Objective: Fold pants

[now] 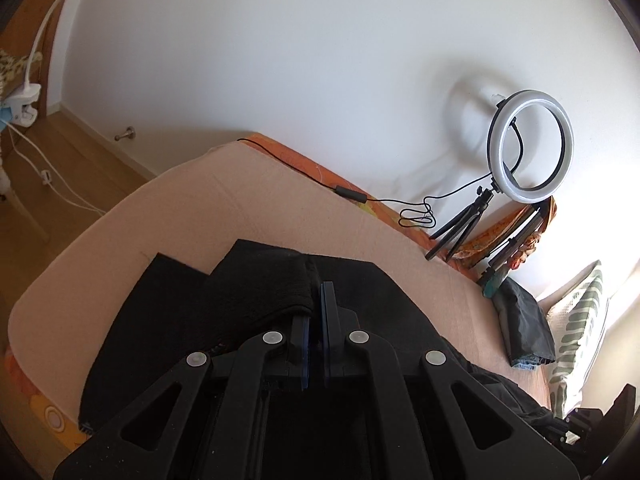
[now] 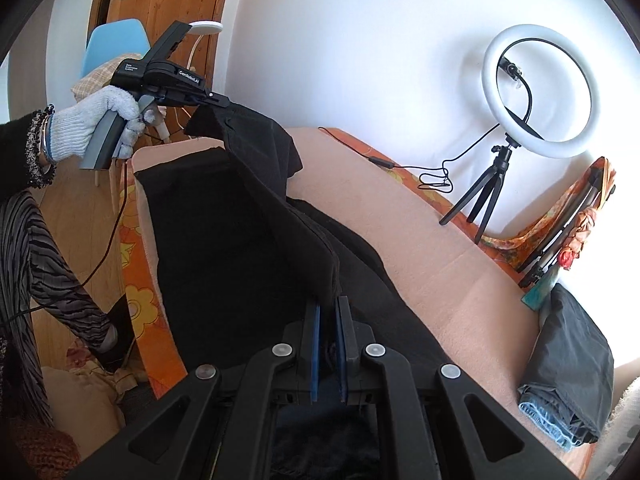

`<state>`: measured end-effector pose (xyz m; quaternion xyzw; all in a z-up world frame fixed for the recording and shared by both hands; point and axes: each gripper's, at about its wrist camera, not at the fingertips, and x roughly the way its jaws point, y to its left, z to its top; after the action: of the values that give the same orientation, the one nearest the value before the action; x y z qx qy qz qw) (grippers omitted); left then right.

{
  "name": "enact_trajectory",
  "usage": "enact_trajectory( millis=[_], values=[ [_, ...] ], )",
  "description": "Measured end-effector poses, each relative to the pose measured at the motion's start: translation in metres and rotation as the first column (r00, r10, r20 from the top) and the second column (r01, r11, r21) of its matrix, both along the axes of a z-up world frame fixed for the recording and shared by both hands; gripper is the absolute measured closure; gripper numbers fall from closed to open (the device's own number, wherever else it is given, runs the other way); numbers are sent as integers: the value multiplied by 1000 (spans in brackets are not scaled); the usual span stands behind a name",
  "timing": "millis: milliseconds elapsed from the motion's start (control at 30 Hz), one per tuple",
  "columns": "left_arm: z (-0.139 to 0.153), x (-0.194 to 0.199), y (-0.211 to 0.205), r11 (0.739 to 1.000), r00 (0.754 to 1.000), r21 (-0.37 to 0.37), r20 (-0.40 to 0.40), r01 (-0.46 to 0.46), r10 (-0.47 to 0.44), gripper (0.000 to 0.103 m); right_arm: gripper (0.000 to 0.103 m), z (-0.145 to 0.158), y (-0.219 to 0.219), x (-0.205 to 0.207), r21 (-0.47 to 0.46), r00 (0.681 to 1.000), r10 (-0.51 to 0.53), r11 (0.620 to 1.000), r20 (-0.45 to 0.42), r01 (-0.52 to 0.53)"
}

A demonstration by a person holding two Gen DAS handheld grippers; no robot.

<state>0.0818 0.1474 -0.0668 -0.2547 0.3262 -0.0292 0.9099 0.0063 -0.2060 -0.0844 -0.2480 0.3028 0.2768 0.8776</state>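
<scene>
Black pants [image 1: 180, 312] lie across a pink blanket on the bed, with one end lifted. In the left wrist view my left gripper [image 1: 318, 292] is shut on a thick fold of the pants, which drapes over its left finger. The right wrist view shows the pants [image 2: 240, 220] stretched in the air between both grippers. There my right gripper [image 2: 329, 305] is shut on one corner of the raised cloth. My left gripper [image 2: 222, 105], held by a gloved hand [image 2: 100, 120], clamps the other corner higher up at the far left.
The pink blanket [image 1: 240, 200] covers the bed against a white wall. A ring light on a small tripod [image 2: 542, 92] and its cable [image 2: 436, 178] stand at the far edge. Folded dark clothes [image 2: 568, 380] and a patterned pillow [image 1: 576, 320] lie at the right. A blue chair [image 2: 112, 44] is beyond the bed.
</scene>
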Motion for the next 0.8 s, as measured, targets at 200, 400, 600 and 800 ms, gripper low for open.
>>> enact_trajectory(
  millis=[200,400,600,800],
  values=[
    [-45,-38,7,998,998,-63,-52,-30,27,100,99,-34,0,-20,-8,998,-17,1000,-58,16],
    [-77,-48,19,987,996,-157,-84,-40,27,84,99,-66,3,-30,-39,996,-25,999,-90,22],
    [-83,-46,43,956,989,-257,-83,-141,123,52,99,-79,-4,-36,-47,993,-32,999,-113,27],
    [-71,-34,38,982,992,-142,-48,-126,120,91,99,-83,-8,-38,-42,992,-39,999,-118,34]
  ],
)
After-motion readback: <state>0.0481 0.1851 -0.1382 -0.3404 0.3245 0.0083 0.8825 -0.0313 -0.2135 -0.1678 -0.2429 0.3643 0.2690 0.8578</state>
